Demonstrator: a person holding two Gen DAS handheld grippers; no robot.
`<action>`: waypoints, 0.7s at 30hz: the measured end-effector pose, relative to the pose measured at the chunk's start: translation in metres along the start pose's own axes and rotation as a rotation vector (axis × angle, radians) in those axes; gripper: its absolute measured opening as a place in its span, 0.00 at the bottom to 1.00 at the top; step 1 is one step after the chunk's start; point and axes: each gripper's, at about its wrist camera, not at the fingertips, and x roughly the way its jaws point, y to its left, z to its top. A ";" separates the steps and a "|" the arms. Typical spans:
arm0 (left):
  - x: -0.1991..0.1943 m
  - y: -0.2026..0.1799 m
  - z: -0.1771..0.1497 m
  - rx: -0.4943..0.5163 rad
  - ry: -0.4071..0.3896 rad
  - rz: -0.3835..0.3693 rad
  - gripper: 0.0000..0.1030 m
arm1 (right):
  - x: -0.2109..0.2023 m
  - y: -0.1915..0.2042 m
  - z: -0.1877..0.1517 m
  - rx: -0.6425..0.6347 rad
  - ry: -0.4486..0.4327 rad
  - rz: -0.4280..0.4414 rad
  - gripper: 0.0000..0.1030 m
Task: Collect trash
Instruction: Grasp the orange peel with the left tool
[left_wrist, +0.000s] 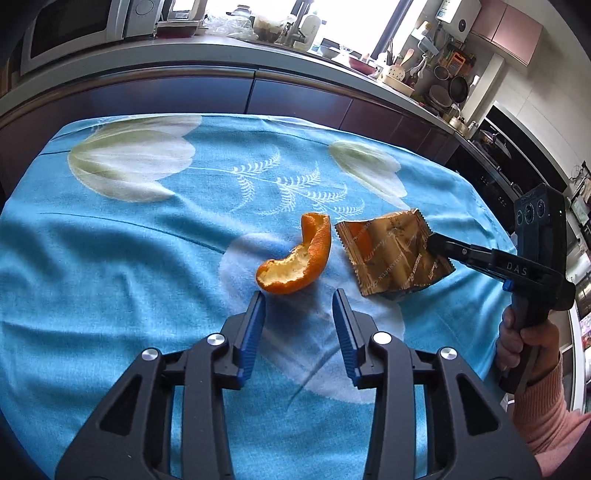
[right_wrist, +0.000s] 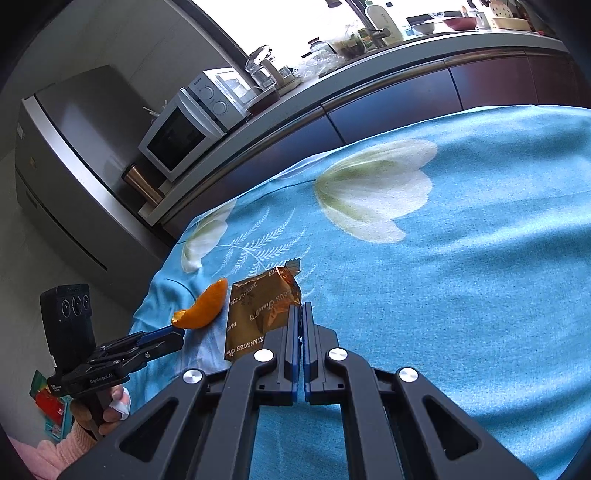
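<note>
A curled orange peel (left_wrist: 299, 258) lies on the blue flowered tablecloth (left_wrist: 110, 258), just beyond the tips of my left gripper (left_wrist: 298, 295). That gripper is open, and only cloth shows between its blue pads. Right of the peel is a brown-gold snack wrapper (left_wrist: 391, 251). My right gripper (left_wrist: 434, 242) comes in from the right, shut on the wrapper's right edge. The right wrist view shows the closed right gripper (right_wrist: 301, 306) pinching a corner of the wrapper (right_wrist: 258, 310). The peel (right_wrist: 207, 306) lies to its left, with the left gripper (right_wrist: 177, 334) pointing at it.
The table's far edge faces dark kitchen cabinets under a cluttered counter holding a microwave (right_wrist: 177, 136). A steel fridge (right_wrist: 74, 166) stands past the table's left end. A hand in a pink sleeve (left_wrist: 524, 339) holds the right gripper at the table's right edge.
</note>
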 end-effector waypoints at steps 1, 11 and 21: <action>0.002 0.001 0.002 -0.007 0.001 0.013 0.41 | 0.001 0.001 0.000 -0.001 0.000 -0.001 0.01; 0.011 0.010 0.012 -0.064 -0.012 0.005 0.26 | 0.002 0.000 -0.002 0.003 0.001 -0.002 0.01; -0.006 -0.006 -0.001 -0.010 -0.051 0.040 0.17 | 0.000 0.008 -0.001 0.004 -0.014 0.046 0.01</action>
